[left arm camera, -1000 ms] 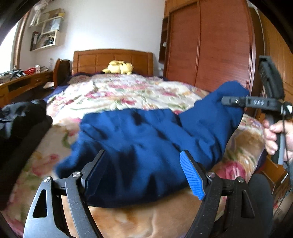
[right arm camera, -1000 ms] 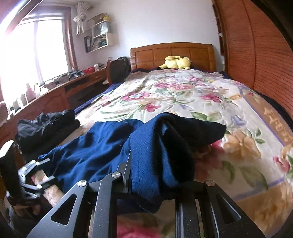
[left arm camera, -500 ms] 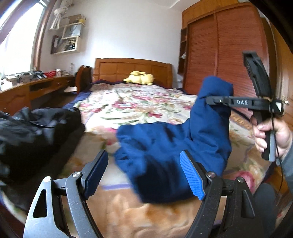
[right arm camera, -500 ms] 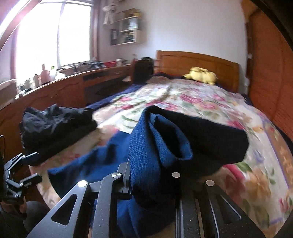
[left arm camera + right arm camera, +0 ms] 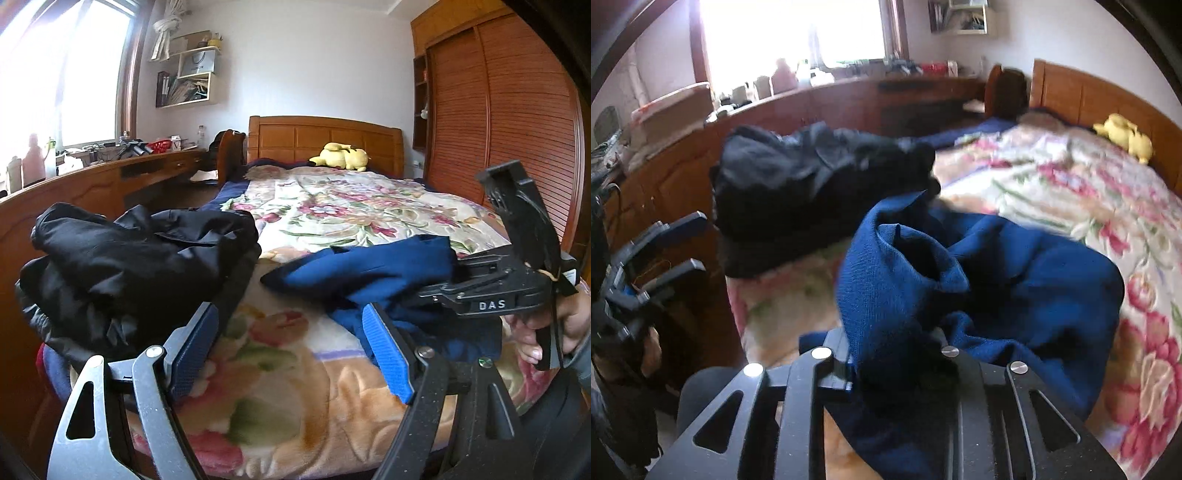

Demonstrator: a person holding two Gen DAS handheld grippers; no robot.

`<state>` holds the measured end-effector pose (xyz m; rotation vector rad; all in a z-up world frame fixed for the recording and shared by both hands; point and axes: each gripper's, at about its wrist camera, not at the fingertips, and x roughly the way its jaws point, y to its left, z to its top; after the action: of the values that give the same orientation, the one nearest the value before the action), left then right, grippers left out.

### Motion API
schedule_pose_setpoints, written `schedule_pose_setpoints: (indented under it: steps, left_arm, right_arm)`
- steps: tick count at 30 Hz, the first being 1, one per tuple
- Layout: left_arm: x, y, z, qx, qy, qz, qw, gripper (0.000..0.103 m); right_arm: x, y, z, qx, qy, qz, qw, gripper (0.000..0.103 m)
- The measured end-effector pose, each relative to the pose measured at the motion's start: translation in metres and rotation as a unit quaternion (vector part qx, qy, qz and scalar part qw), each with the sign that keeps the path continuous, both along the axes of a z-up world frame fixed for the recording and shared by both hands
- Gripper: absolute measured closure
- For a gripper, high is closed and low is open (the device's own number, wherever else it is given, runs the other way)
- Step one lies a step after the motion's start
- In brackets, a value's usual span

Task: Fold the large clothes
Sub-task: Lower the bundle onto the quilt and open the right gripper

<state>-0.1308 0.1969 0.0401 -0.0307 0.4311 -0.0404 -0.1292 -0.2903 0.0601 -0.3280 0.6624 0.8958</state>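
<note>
A dark blue garment lies bunched on the floral bedspread near the bed's foot. My right gripper is shut on a fold of the blue garment, which drapes over its fingers and hides the tips. The right gripper also shows in the left wrist view, low over the bed, with cloth in its jaws. My left gripper is open and empty, its blue pads apart, just in front of the garment. It shows at the left edge of the right wrist view.
A pile of black clothes sits on the bed's left corner, close to the blue garment. A wooden desk runs along the left. A wardrobe stands on the right. A yellow plush toy lies by the headboard.
My right gripper has lowered the blue garment from a raised hold down onto the bed and swung left toward the black pile. My left gripper has stayed open and turned left.
</note>
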Motion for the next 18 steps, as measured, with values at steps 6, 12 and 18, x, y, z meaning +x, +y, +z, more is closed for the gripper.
schedule_pose_setpoints:
  steps: [6,12,18]
  left_arm:
    - [0.004,-0.014,0.007,-0.001,-0.015,-0.014,0.9998,0.022]
    - [0.017,-0.035,0.027,-0.012,-0.036,-0.043,0.9984,0.022]
    - [0.061,-0.065,0.047,-0.001,-0.026,-0.082,0.9963,0.022]
  right_arm:
    - [-0.011,-0.027,0.029,0.059,-0.006,0.006,0.998,0.021]
    - [-0.011,-0.079,0.042,0.052,-0.074,-0.064,0.994,0.020]
    - [0.031,-0.093,0.015,0.044,-0.044,-0.126,0.990,0.020]
